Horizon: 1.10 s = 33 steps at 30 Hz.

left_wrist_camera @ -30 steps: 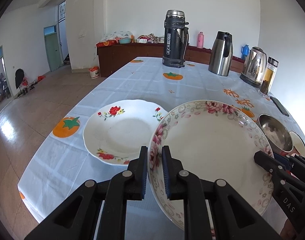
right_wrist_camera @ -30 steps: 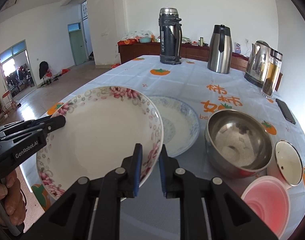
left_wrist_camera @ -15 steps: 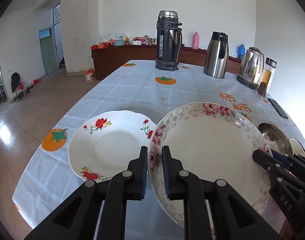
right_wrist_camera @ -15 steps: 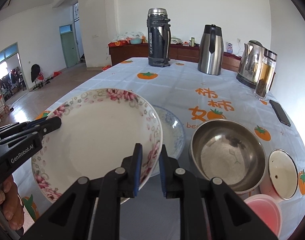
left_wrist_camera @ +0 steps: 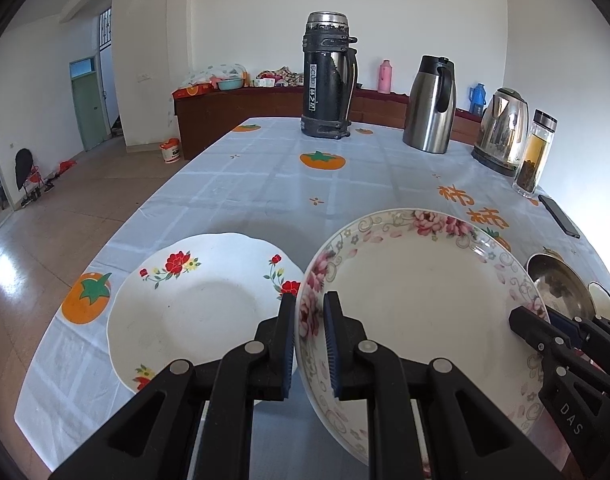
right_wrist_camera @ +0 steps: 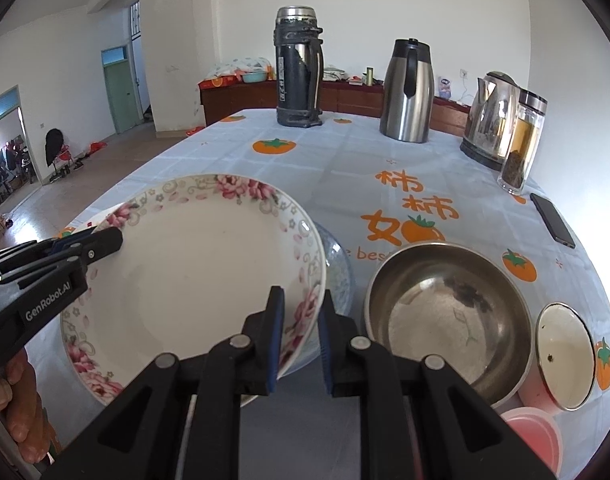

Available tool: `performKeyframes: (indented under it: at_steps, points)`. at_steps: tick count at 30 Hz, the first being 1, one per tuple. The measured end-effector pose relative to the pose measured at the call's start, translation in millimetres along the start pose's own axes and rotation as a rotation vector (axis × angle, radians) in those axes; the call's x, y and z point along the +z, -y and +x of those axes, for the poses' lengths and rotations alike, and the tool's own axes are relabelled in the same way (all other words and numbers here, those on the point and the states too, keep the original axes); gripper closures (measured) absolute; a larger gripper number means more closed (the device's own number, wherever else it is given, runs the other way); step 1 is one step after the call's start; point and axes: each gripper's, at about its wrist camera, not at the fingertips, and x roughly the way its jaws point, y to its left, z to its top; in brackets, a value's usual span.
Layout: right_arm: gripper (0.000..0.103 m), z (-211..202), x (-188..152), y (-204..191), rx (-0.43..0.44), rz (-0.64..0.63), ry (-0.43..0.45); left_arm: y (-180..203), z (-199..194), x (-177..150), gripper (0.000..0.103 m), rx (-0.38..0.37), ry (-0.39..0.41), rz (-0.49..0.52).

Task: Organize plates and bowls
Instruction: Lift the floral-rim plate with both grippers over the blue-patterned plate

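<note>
A pink-flowered plate is held in the air between both grippers. My left gripper is shut on its left rim. My right gripper is shut on its right rim; the plate also shows in the right wrist view. A white plate with red flowers lies on the table to the left. A blue-rimmed plate lies on the table, mostly hidden under the held plate. A steel bowl sits to the right of it.
A small enamel cup and a pink plastic cup sit at the near right. A black thermos, steel jug, kettle and tea bottle stand at the far end. A phone lies right.
Both grippers have carried the pink-flowered plate leftward; the red-flowered plate has drawn closer to its left rim. The blue-rimmed plate is more covered now.
</note>
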Motion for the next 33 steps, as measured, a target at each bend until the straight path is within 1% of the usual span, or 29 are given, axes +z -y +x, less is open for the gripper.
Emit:
performKeyframes:
  at_steps: [11,15,25,30,33]
  points:
    - [0.086,10,7,1,-0.047,0.004,-0.021,3,18,8,0.088,-0.016,-0.013,0.005]
    - [0.086,16,9,1,-0.066,0.002,-0.033,1,26,10,0.088,-0.033,-0.027,-0.002]
    - [0.086,22,9,1,-0.1,0.001,-0.055,5,39,14,0.088,-0.054,-0.035,-0.003]
    - [0.086,26,11,-1,-0.11,-0.009,-0.062,3,45,15,0.087,-0.059,-0.043,-0.012]
    - [0.086,31,10,0,-0.102,-0.002,-0.075,2,49,15,0.087,-0.059,-0.054,-0.016]
